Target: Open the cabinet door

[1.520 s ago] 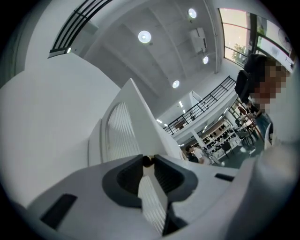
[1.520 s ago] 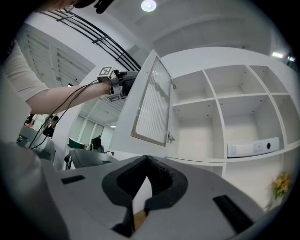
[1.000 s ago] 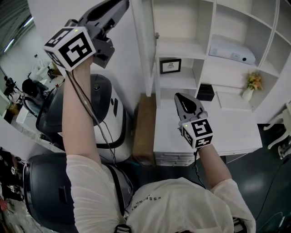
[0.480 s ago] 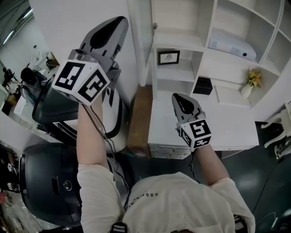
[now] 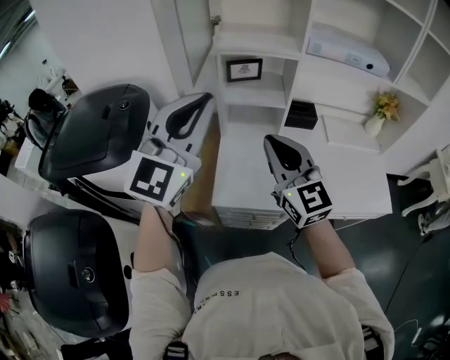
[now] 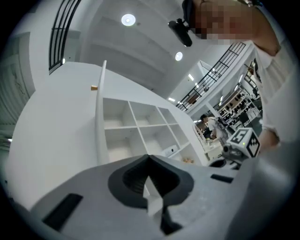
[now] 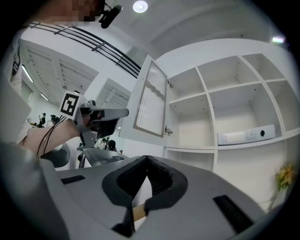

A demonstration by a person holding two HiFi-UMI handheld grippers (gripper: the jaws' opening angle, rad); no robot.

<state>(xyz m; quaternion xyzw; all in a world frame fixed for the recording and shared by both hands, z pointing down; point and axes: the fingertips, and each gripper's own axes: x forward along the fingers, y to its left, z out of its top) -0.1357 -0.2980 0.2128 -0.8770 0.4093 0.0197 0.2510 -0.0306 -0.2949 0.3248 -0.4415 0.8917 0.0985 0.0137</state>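
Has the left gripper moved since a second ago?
Yes. The left gripper has dropped from beside the open cabinet door to below it, by the desk's left edge; its fingers have just closed on nothing.

A tall white cabinet door [image 5: 190, 42] stands wide open, swung out to the left of its cabinet [image 5: 260, 48]. In the head view it sits at 11 o'clock, upright and seen nearly edge-on, joined to the cabinet's left wall by a small metal hinge [image 5: 215, 19]. In the right gripper view it lies just above centre, toward 12 o'clock, and its inner face [image 7: 149, 104] shows a framed panel of fine horizontal slats. In the left gripper view only its thin edge [image 6: 100, 122] shows, at 9 o'clock.
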